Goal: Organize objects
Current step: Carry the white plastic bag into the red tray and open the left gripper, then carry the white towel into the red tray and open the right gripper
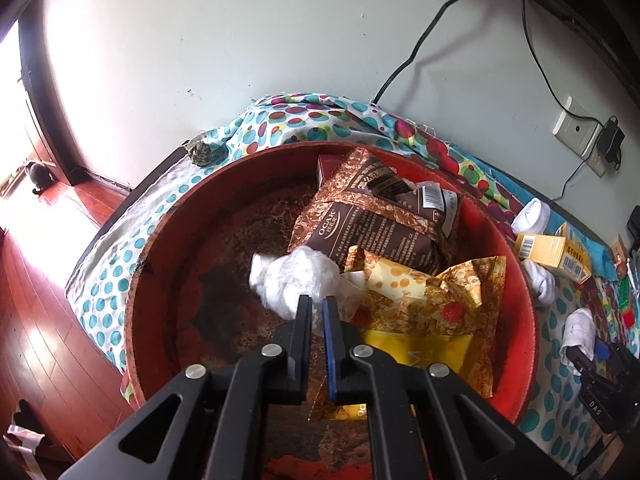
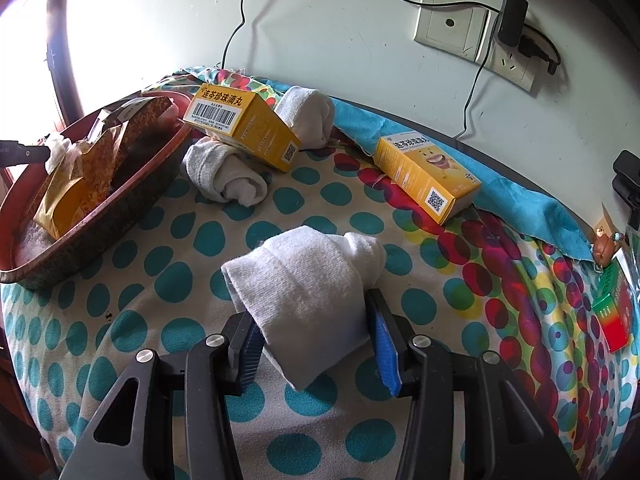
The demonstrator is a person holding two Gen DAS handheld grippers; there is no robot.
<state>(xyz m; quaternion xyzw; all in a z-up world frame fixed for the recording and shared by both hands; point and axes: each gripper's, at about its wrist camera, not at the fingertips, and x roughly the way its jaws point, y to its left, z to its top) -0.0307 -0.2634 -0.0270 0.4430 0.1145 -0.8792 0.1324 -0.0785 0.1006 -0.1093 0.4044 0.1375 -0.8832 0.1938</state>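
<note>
Right gripper [image 2: 310, 332] clamps a rolled white terry sock [image 2: 304, 288] on the dotted-cloth counter [image 2: 168, 280]. Red round tray [image 2: 100, 216] of snack bags at left edge. Two yellow cardboard boxes [image 2: 244, 130] [image 2: 426, 176] near back edge.

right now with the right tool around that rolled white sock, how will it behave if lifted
The rolled sock is soft knit, so it will probably squash between the right tool rather than slip. It looks light for its bulk. Its loose end hangs below the roll, so it may droop or start to unroll.
</note>
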